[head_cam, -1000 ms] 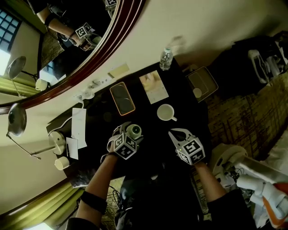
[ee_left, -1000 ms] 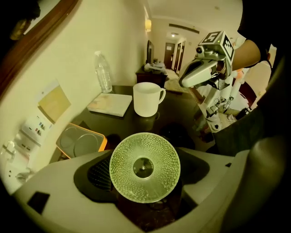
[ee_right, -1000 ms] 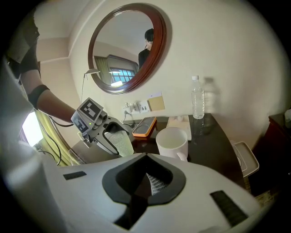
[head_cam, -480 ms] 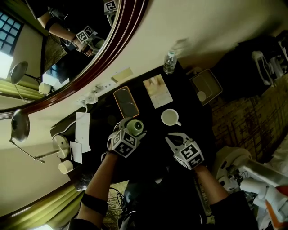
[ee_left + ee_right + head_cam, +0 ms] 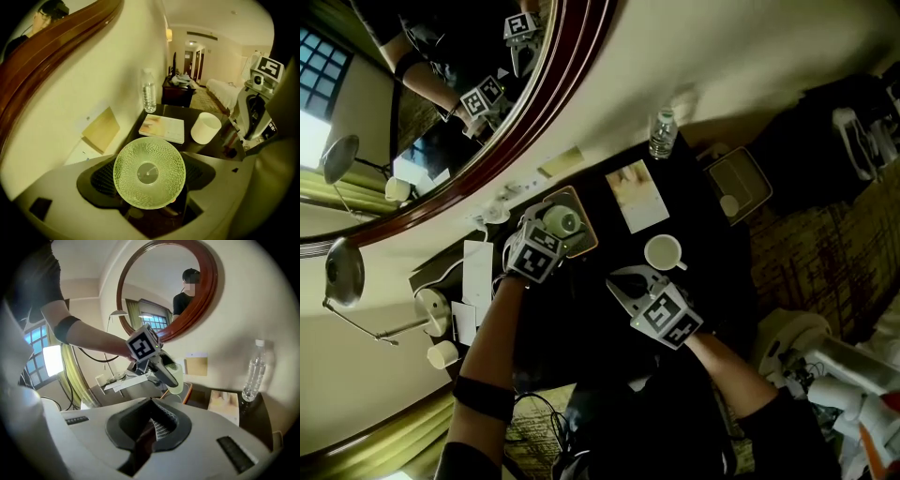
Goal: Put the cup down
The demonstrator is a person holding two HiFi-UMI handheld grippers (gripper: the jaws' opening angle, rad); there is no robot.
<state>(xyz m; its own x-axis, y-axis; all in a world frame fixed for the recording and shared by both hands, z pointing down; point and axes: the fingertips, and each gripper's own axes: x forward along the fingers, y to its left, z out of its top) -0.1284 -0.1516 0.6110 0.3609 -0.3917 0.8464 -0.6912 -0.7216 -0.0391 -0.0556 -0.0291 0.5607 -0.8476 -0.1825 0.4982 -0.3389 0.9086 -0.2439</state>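
A green dimpled glass cup (image 5: 148,172) lies on its side in my left gripper (image 5: 549,231), base toward that gripper's camera, with the jaws shut on its sides. In the head view the cup (image 5: 562,221) hangs over an orange-rimmed tray (image 5: 587,236) near the wall. The right gripper view shows the cup (image 5: 177,376) above that tray (image 5: 188,391). My right gripper (image 5: 617,280) is shut and holds nothing, hovering over the dark table (image 5: 609,319) to the right of the left one.
A white mug (image 5: 664,251) stands right of the tray, with a book (image 5: 636,193) and a water bottle (image 5: 663,136) beyond it. A second tray (image 5: 737,184) sits at the far right. Papers (image 5: 475,269) and a lamp (image 5: 433,307) are on the left. A round mirror (image 5: 441,84) hangs above.
My left gripper has carried the cup up and away toward the wall, now over the orange-rimmed tray. My right gripper has shifted left and slightly forward, still shut.
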